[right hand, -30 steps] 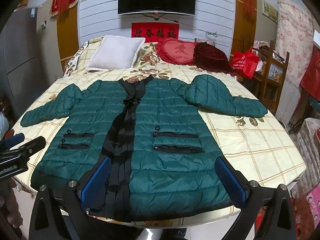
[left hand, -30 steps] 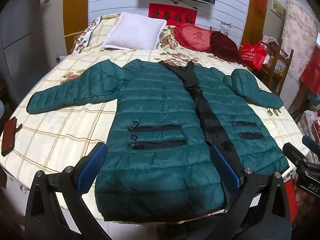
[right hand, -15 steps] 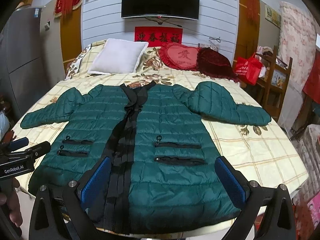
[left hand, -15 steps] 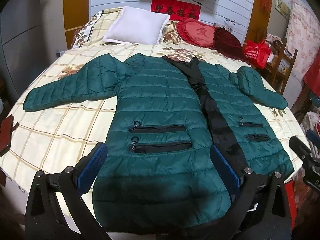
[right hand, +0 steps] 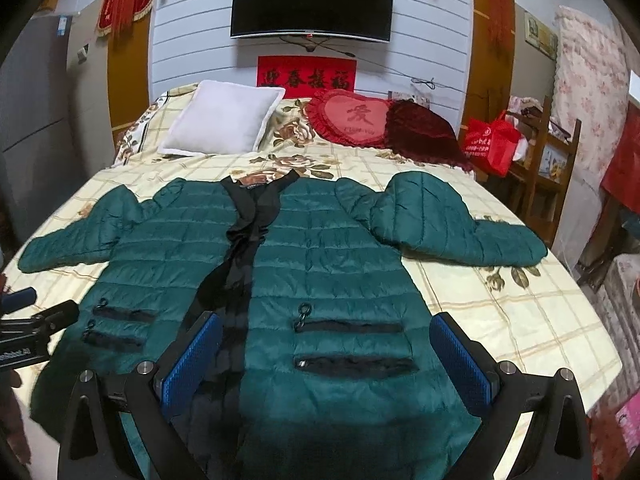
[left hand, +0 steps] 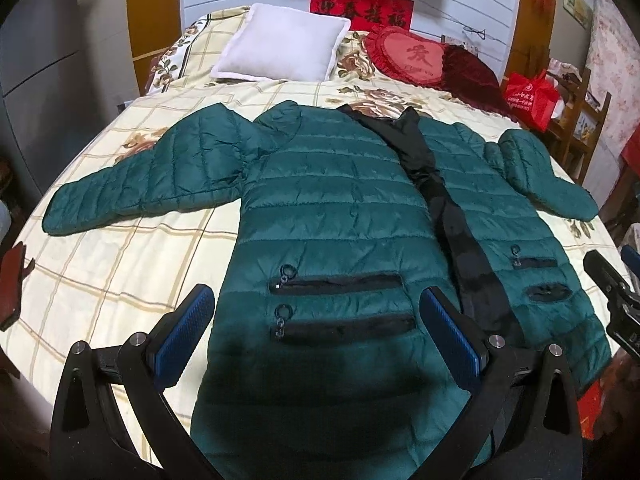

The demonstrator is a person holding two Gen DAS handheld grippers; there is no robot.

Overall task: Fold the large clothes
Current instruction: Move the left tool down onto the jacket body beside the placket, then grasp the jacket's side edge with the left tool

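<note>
A dark green quilted coat [left hand: 328, 216] [right hand: 336, 264] lies flat and face up on the bed, sleeves spread to both sides, with a black placket down its front and zipped pockets on each panel. My left gripper [left hand: 318, 330] hovers open over the coat's lower left panel, near the two pocket zips. My right gripper [right hand: 334, 354] hovers open over the lower right panel, above its two pockets. Neither holds any cloth. The coat's hem is hidden below both grippers. Each gripper shows at the edge of the other's view.
The bed [right hand: 520, 312] has a cream checked floral cover. A white pillow [right hand: 224, 118], a red heart cushion [right hand: 352, 120] and a dark red cushion [right hand: 420, 130] lie at its head. A red bag [right hand: 492, 144] sits on a wooden chair at the right. A dark phone [left hand: 10, 288] lies on the left edge.
Both grippers have moved forward and lower over the coat, so it fills more of each view. Both remain open. The coat has not moved.
</note>
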